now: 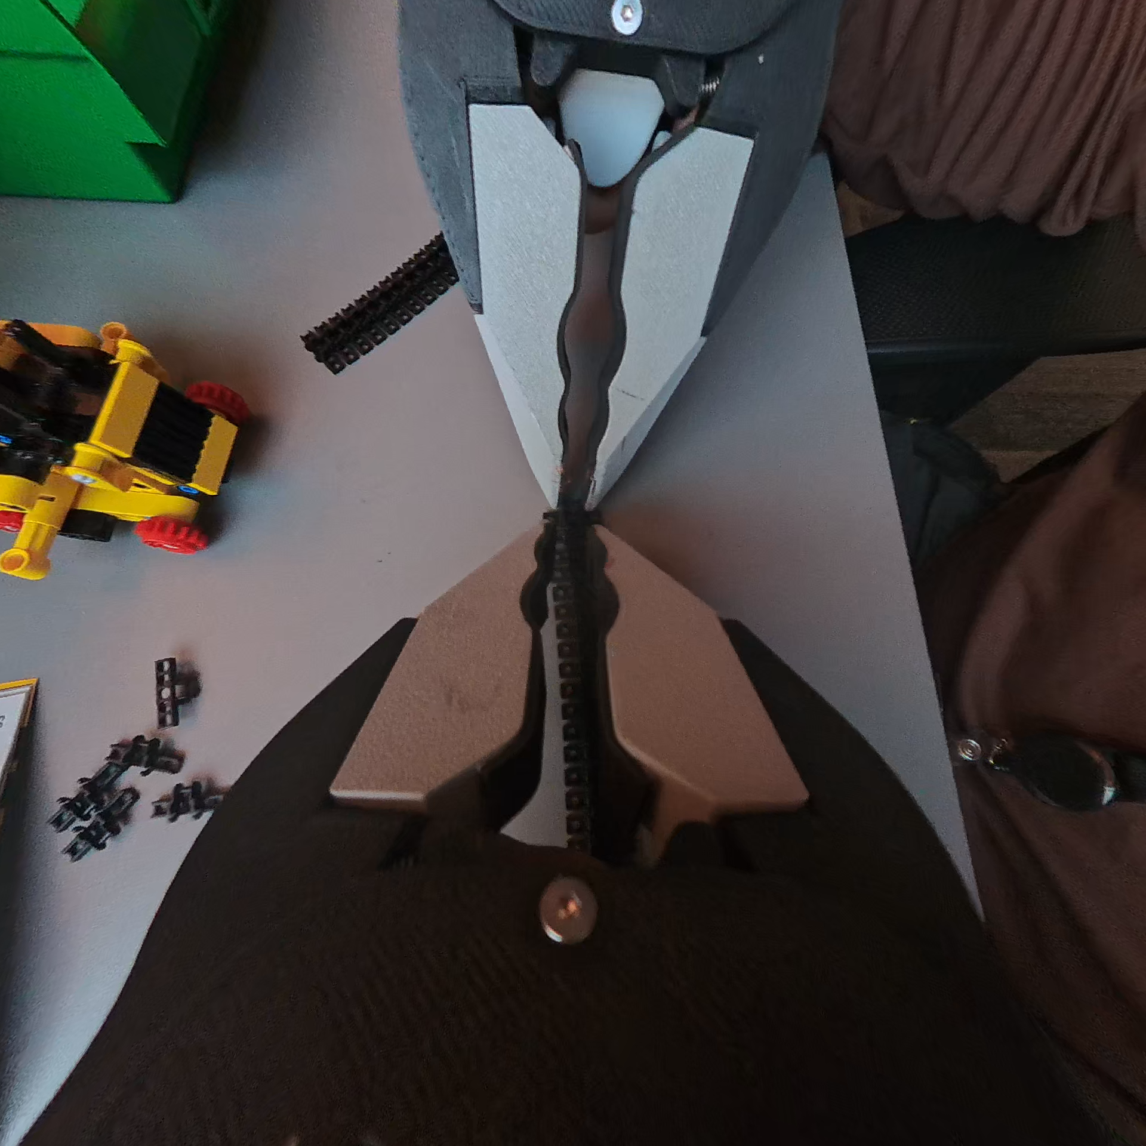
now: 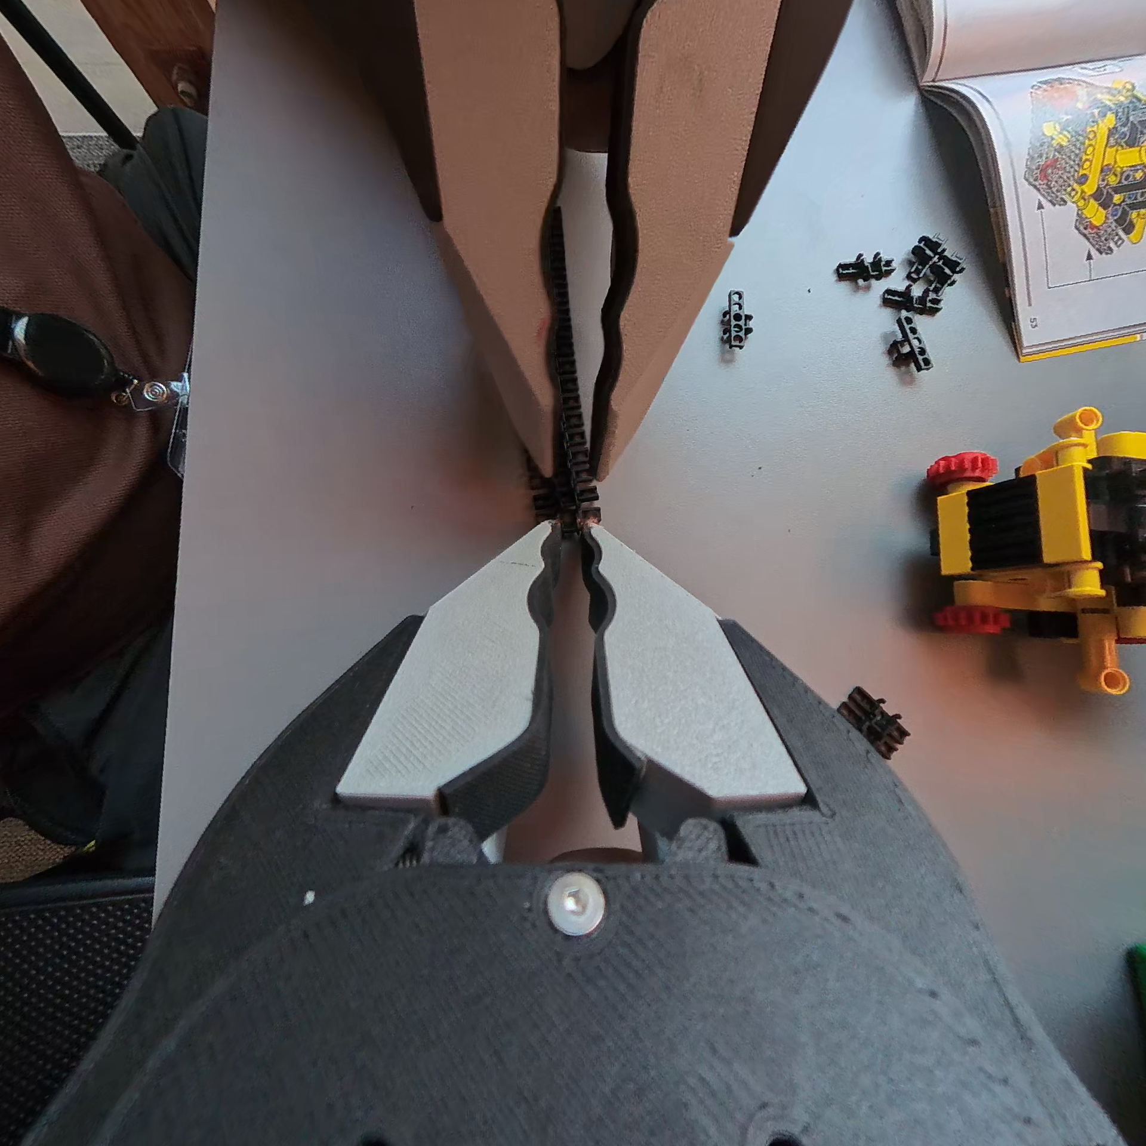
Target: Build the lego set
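Note:
My left gripper (image 1: 570, 527), with tan fingers, is shut on a long black track chain (image 1: 573, 682) that runs lengthwise between its jaws. The right wrist view shows it (image 2: 570, 471) coming in from the top with the chain (image 2: 567, 372). My right gripper (image 2: 570, 527), with grey fingers, meets it tip to tip and is pinched on a black track link (image 2: 569, 519) at the chain's end. The right gripper enters the left wrist view (image 1: 573, 490) from the top. A part-built yellow and black vehicle (image 1: 111, 446) with red wheels lies off to the side (image 2: 1042, 558).
A second black track strip (image 1: 384, 304) lies on the grey table (image 1: 372, 558). Several loose black links (image 1: 124, 787) sit by an open instruction booklet (image 2: 1054, 186). A green box (image 1: 93, 93) stands at the far corner. A person in brown (image 1: 1054, 620) sits at the table edge.

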Tool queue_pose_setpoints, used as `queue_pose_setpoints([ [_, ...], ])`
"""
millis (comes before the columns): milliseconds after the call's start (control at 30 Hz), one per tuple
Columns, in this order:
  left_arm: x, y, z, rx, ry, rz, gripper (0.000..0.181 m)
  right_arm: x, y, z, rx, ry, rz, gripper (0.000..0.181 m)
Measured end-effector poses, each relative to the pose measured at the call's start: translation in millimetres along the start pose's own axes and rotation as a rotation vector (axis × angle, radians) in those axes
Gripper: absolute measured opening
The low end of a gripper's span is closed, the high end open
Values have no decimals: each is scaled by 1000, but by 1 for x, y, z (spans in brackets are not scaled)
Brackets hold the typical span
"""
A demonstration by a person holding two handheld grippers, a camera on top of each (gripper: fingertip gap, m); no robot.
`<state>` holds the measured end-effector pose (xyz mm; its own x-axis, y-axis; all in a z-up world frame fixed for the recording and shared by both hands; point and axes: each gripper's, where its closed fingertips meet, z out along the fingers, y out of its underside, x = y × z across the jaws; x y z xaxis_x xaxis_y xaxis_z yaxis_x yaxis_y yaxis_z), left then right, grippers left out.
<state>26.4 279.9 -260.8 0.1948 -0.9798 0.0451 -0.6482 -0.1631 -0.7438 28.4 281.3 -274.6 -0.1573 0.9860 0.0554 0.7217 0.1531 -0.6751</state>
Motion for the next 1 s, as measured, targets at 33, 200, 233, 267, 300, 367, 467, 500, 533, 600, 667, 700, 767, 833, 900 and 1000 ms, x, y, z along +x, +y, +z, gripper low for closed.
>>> queue_pose_setpoints([
  [33,-1,-1,0,10,-2,0,0,0,0,0,0,0,0,3],
  [200,-4,-2,6,-7,-8,6,0,0,0,0,-1,2,-2,3],
  [233,-3,-2,7,-18,-10,15,0,0,0,0,-2,3,-4,4],
  [267,-3,-1,9,-28,-12,24,0,0,0,0,-2,3,-4,3],
  [300,-3,-1,10,-35,-13,33,0,0,0,0,-2,4,-4,3],
  [367,-2,1,11,-48,-14,42,0,0,0,0,-2,5,-5,3],
  [467,-3,3,11,-54,-15,43,0,1,0,0,1,4,-5,3],
  [500,-4,3,11,-55,-18,42,0,0,0,0,3,1,-4,3],
  [533,-4,3,10,-53,-19,42,0,0,-1,0,5,1,-3,3],
  [600,-7,0,6,-29,-28,34,0,0,-1,1,6,0,-4,3],
  [667,-9,-6,-1,4,-26,14,0,0,0,0,3,1,-6,3],
  [700,-9,-7,-5,16,-22,3,0,0,0,0,1,3,-5,3],
  [767,-9,-6,-8,17,-9,-14,0,1,0,0,-1,4,-4,3],
  [833,-7,-1,-6,-11,-1,-28,7,1,0,0,-5,5,-7,4],
  [900,-6,4,-2,-41,3,-33,10,2,0,0,-13,7,-13,3],
  [1000,-2,11,2,-74,15,-29,12,3,0,0,-29,16,-28,3],
])
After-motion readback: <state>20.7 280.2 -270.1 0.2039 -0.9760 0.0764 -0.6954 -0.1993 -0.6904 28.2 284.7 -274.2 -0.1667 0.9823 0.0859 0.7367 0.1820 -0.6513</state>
